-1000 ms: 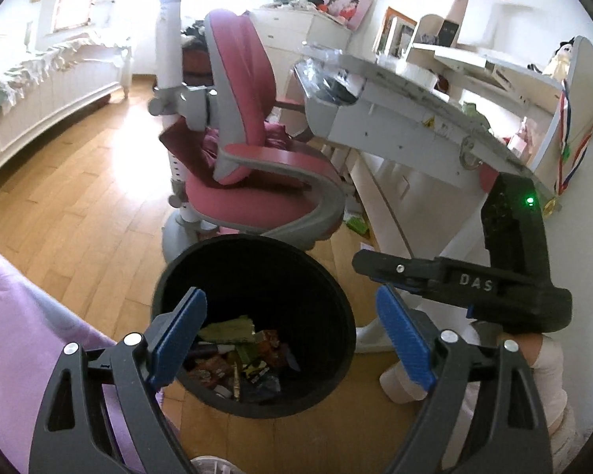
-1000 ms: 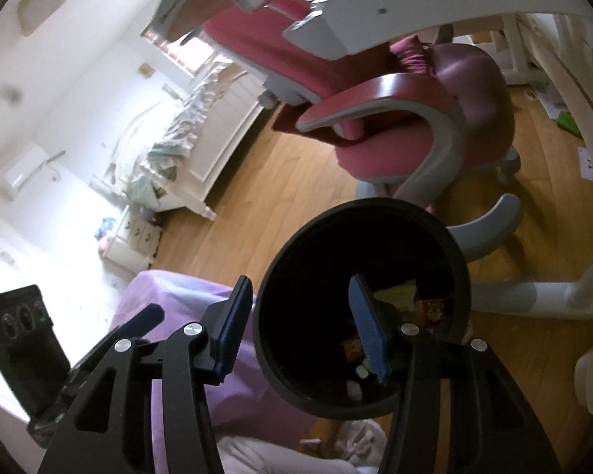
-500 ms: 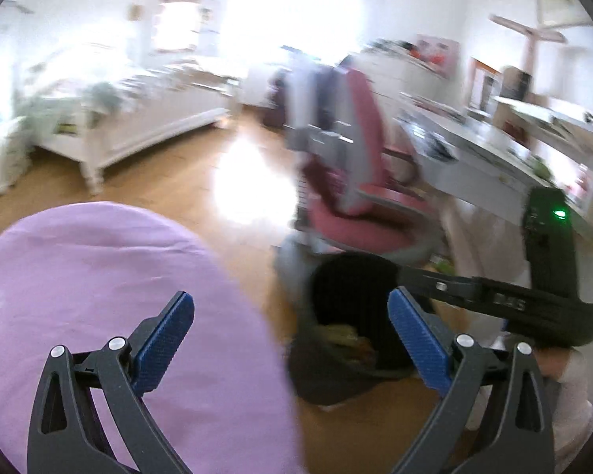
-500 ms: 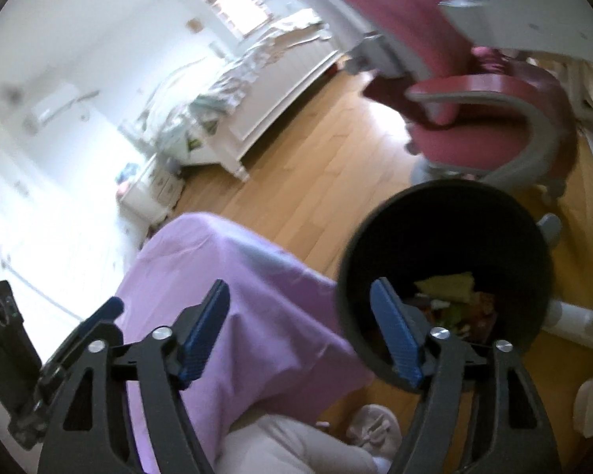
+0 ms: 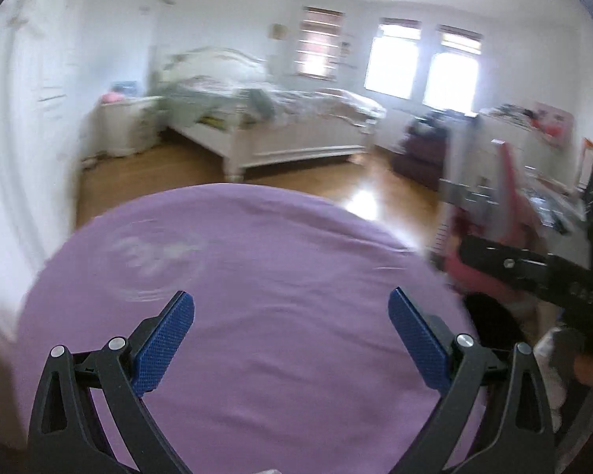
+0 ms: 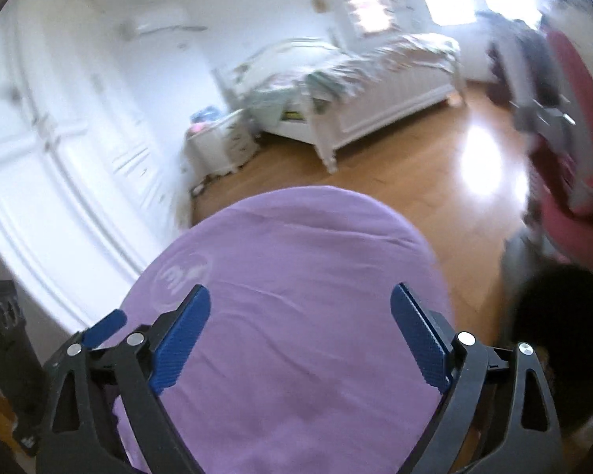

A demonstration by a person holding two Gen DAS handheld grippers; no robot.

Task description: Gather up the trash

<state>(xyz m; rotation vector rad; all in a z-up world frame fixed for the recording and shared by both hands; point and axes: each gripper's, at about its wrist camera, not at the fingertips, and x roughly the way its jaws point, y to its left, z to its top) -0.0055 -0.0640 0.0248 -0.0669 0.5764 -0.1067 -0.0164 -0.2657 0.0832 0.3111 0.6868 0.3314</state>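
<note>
While the right gripper opens with nothing between its jaws, the left gripper stands wide (also empty) above purple cloth; bin at right edge.

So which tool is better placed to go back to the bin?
Right, marginally. Its view shows the bin close beside the right tool; the left tool sees only a sliver. Both are open and empty over purple cloth.
</note>
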